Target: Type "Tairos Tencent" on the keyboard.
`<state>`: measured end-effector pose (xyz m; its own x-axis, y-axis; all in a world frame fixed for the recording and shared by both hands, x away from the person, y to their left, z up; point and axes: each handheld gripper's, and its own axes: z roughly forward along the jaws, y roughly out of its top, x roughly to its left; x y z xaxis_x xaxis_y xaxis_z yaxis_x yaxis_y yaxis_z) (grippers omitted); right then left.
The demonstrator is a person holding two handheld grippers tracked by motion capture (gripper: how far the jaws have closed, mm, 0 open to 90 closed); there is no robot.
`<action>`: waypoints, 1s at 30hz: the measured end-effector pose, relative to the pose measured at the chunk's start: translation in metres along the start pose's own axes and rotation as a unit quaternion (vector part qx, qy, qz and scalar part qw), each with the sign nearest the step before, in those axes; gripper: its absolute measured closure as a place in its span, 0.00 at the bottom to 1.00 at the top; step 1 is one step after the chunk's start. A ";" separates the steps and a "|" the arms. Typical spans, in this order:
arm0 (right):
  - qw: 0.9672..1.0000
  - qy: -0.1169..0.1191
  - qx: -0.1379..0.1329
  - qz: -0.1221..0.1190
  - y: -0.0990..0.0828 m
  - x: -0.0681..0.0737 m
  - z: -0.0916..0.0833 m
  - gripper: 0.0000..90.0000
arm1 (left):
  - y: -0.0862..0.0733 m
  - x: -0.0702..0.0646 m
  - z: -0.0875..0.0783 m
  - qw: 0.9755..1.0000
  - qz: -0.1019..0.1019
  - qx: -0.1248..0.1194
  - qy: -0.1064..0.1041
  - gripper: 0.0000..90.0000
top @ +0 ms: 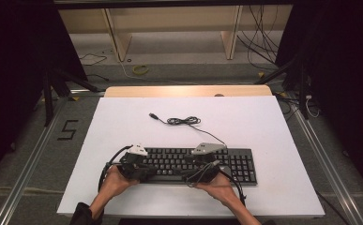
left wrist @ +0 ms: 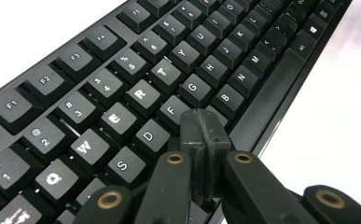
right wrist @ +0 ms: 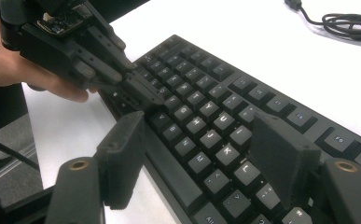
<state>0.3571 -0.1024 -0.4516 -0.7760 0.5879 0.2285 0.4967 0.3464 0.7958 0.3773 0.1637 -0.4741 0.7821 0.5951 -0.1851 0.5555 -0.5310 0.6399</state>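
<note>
Clearly the work in hand is pressing keys on the black keyboard (top: 198, 164), which lies flat on the white desk (top: 273, 140), near the person's edge and a little right of the middle. On the left side, the left hand-held gripper (left wrist: 202, 126) is clenched, its two jaws pressed together into one blunt tip, holding nothing. This tip points down at the keys between F and C; I cannot tell if it already touches a key or is just above. More to the right, the right hand-held gripper (right wrist: 201, 154) is released, its jaws wide apart, above the keys around K and L, and it grasps nothing. Behind the keyboard, its cable (top: 184, 121) lies in a loose coil on the desk. I judge that the typing step is in progress with the left tip. The next move calls for a short straight push on one key only, without catching the neighbour keys.
</note>
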 end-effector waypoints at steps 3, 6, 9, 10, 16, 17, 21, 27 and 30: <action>1.000 0.001 0.000 -0.001 0.000 0.000 0.000 0.40 | 0.001 -0.001 -0.002 1.000 0.001 -0.001 0.008 0.99; 1.000 0.002 -0.001 0.001 0.000 0.000 0.000 0.40 | 0.002 0.000 -0.005 1.000 -0.004 -0.011 0.008 0.97; 1.000 0.002 -0.004 0.001 0.000 -0.001 0.000 0.40 | 0.003 0.002 -0.009 1.000 -0.011 -0.022 0.004 0.95; 1.000 0.002 -0.004 0.001 0.000 -0.001 0.000 0.40 | 0.003 0.001 -0.010 1.000 -0.014 -0.025 0.003 0.95; 1.000 0.002 -0.004 0.000 0.000 0.000 0.000 0.40 | 0.004 0.004 -0.015 0.999 -0.023 -0.040 0.003 0.86; 1.000 0.002 -0.004 0.000 0.000 0.000 0.000 0.40 | 0.005 0.004 -0.017 0.999 -0.026 -0.042 0.001 0.84; 1.000 0.004 -0.002 0.000 0.000 0.000 0.000 0.40 | 0.006 0.006 -0.021 0.998 -0.036 -0.058 0.004 0.70; 1.000 0.003 -0.002 0.000 0.000 0.000 0.000 0.40 | 0.007 0.009 -0.023 0.996 -0.050 -0.072 0.015 0.54; 1.000 0.004 -0.003 -0.001 0.000 0.000 0.000 0.40 | 0.007 0.011 -0.024 0.995 -0.059 -0.074 0.019 0.47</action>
<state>0.3575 -0.1023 -0.4519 -0.7793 0.5823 0.2317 0.4934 0.3421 0.7997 0.3831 0.1806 -0.4537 0.7011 0.6719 -0.2389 0.5932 -0.3636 0.7182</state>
